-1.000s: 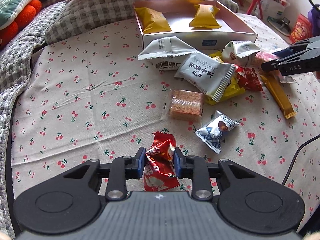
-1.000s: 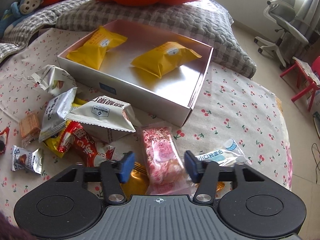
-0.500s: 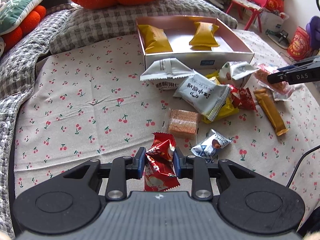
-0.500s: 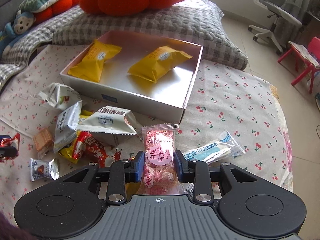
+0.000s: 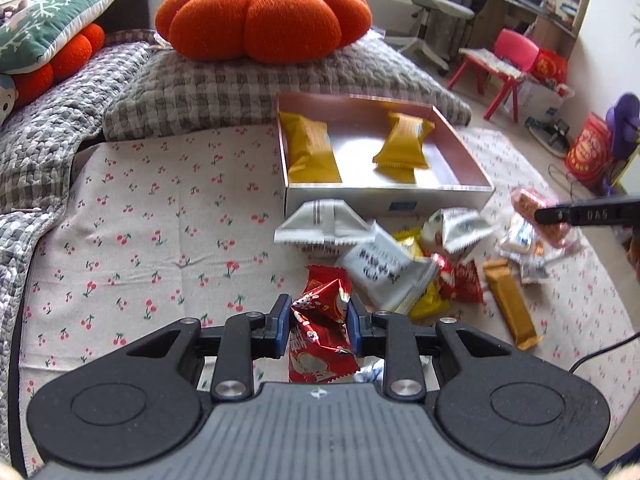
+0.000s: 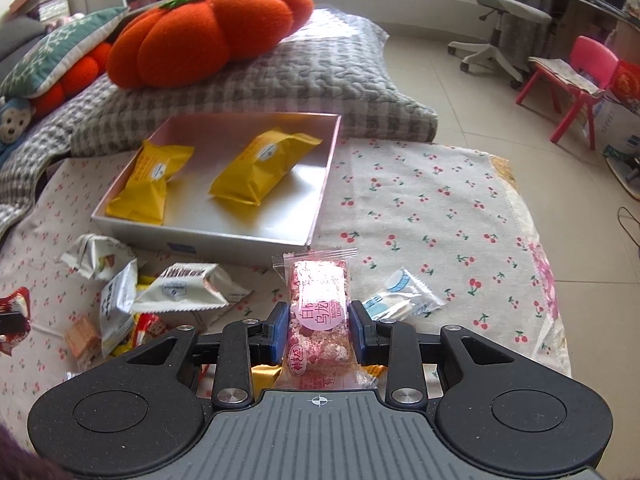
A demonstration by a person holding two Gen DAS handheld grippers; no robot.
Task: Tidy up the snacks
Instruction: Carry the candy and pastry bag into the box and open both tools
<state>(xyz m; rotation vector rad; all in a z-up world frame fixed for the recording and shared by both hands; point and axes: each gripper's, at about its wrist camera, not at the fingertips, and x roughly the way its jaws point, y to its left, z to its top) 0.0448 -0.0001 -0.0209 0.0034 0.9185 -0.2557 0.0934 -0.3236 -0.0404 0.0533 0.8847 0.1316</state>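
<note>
Left wrist view is showing two yellow packets (image 5: 308, 148) lying in the box (image 5: 384, 192); the left tool (image 5: 318, 322) is gripping a red snack (image 5: 320, 332), the right tool (image 6: 318, 330) a pink bar (image 6: 318, 312), with a loose pile (image 5: 404, 264) waiting.

Cherry-print cloth (image 5: 160, 248) under a box (image 5: 384, 200) and scattered snack packets (image 5: 380, 268)

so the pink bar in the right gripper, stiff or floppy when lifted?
Probably fairly stiff: the pink bar juts straight out past the right gripper without drooping. Its clear film looks slick, so it may slip. The pressed, crumbly-looking filling could crack if squeezed.
</note>
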